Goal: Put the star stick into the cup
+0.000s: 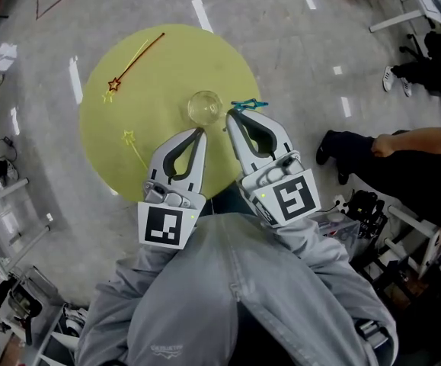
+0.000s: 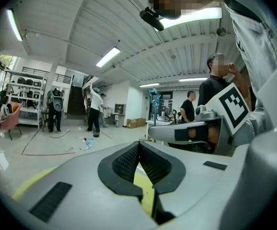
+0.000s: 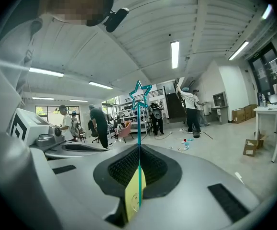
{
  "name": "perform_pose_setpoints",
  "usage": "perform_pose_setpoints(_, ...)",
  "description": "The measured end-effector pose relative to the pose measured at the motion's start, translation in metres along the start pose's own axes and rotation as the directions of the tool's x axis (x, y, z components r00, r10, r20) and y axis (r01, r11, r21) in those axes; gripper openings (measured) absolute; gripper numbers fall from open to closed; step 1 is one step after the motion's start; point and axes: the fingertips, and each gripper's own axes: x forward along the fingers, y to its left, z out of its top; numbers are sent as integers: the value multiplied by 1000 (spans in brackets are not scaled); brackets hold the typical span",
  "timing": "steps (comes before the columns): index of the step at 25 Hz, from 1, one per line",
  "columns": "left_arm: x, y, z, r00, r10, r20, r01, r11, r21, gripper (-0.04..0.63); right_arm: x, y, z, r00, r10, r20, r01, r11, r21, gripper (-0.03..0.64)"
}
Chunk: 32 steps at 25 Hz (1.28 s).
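**Now: teal stick pinched, cup just left of it**

Your right tongs (image 3: 139, 148) are closed on the teal star stick (image 3: 139, 123), with the thin shaft clamped between the ribbed pads and the star head standing well beyond the tips. In the head view the star sits just right of the clear cup (image 1: 205, 107), near the middle of the yellow counter (image 1: 167, 75). Your left tongs (image 2: 139, 145) are pressed together at the tips and hold nothing; they hang just near of the cup.

Judge the stick as very light, narrow and probably smooth plastic. It can swivel or slide in the pads if you loosen even slightly, and a shaft this slender likely flexes. The hold is low on the shaft, which looks right, since the long free end wags easily. The cup looks like glass or clear plastic and seems light enough to tip if the stick knocks its rim.

A red star stick (image 1: 139, 58) and a yellow star stick (image 1: 135, 149) lie on the counter to the left.
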Motion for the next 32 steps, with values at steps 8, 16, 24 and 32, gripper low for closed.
perform_pose_setpoints(8, 16, 14, -30, 999, -7, -38, 8, 1000, 14, 17, 22, -12, -18, 1000, 0, 11, 0, 1000, 6, 35)
perform_pose_setpoints(16, 31, 27, -62, 998, -8, -66, 9, 1000, 10, 17, 42, -22, -39, 1000, 1, 12, -2, 1000, 13, 34)
perform_pose_setpoints(24, 50, 40, -90, 997, 1, -75, 1, 1000, 25, 17, 59, -37, -58, 1000, 0, 16, 0, 1000, 13, 35)
perform_pose_setpoints(32, 66, 55, -120, 996, 4, -84, -2, 1000, 18, 17, 76, -47, -88, 1000, -10, -2, 10, 999, 31, 34)
